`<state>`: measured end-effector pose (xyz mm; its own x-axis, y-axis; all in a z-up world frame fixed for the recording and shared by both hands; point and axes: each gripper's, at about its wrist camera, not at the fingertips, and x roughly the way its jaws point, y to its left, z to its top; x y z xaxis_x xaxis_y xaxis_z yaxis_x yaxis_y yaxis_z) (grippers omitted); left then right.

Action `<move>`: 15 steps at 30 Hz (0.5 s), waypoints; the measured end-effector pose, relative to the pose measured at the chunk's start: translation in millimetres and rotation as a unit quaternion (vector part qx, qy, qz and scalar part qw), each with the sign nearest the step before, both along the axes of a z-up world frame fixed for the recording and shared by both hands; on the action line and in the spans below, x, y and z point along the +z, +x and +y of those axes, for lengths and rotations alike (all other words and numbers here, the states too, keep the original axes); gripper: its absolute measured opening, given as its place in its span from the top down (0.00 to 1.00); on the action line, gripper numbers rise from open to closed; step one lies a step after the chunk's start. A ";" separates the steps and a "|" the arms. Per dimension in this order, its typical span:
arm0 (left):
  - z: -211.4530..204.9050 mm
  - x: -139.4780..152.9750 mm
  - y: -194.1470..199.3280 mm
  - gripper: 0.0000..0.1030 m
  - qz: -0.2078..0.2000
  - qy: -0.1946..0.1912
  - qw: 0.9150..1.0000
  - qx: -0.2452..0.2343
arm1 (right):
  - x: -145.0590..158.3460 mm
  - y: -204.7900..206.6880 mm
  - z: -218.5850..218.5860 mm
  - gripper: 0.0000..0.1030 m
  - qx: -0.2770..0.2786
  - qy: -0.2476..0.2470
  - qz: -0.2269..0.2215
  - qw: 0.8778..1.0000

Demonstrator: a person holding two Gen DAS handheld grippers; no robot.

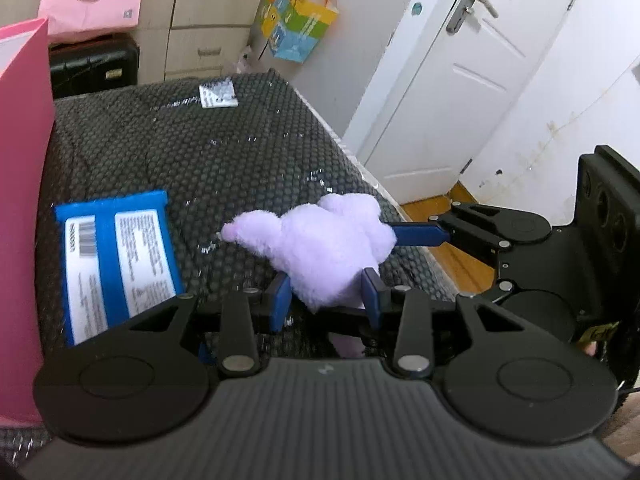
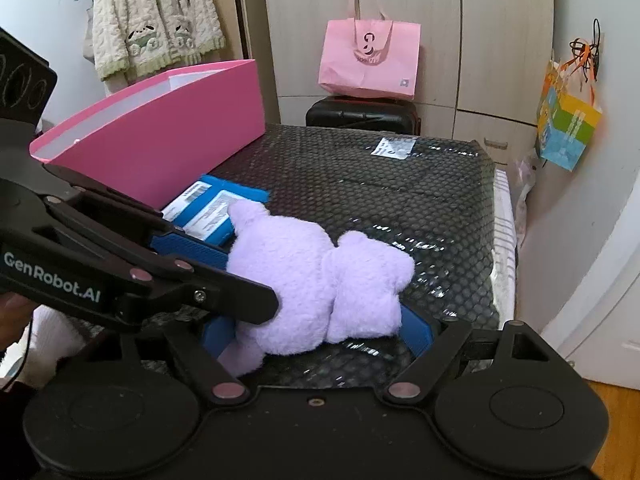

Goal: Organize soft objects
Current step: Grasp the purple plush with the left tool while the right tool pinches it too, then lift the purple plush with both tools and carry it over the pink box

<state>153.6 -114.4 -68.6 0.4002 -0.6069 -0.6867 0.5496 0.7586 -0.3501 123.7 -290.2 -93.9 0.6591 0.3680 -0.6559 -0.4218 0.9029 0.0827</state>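
Note:
A purple plush toy (image 1: 320,248) lies on the black dotted cover (image 1: 180,148); it also shows in the right wrist view (image 2: 320,280). My left gripper (image 1: 326,300) has its blue fingers around the toy's near end and is shut on it. My right gripper (image 2: 316,330) comes in from the toy's other side with its blue fingers around the body; the toy fills the gap, and contact is unclear. A pink box (image 2: 160,136) stands open at the left edge. A blue flat pack (image 1: 116,256) with white labels lies beside it.
A white label (image 1: 218,94) lies at the far end of the cover. A pink bag (image 2: 370,58) sits on a black case (image 2: 362,116) by the wardrobe. A colourful bag (image 2: 568,128) hangs on the wall. A white door (image 1: 460,72) stands at the right.

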 end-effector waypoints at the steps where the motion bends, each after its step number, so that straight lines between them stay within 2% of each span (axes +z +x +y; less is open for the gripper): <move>1: 1.2 1.8 -1.0 0.65 0.006 0.002 1.000 -0.001 | 1.6 -0.9 1.2 0.15 0.000 0.000 0.003 1.000; 7: 15.5 17.9 -10.3 0.65 0.038 0.014 0.999 -0.022 | 14.6 -16.5 13.6 0.15 0.016 0.002 0.016 1.000; 15: 55.6 33.6 -28.8 0.65 0.093 -0.015 0.995 -0.014 | 40.2 -37.2 36.3 0.15 0.053 0.005 0.040 0.998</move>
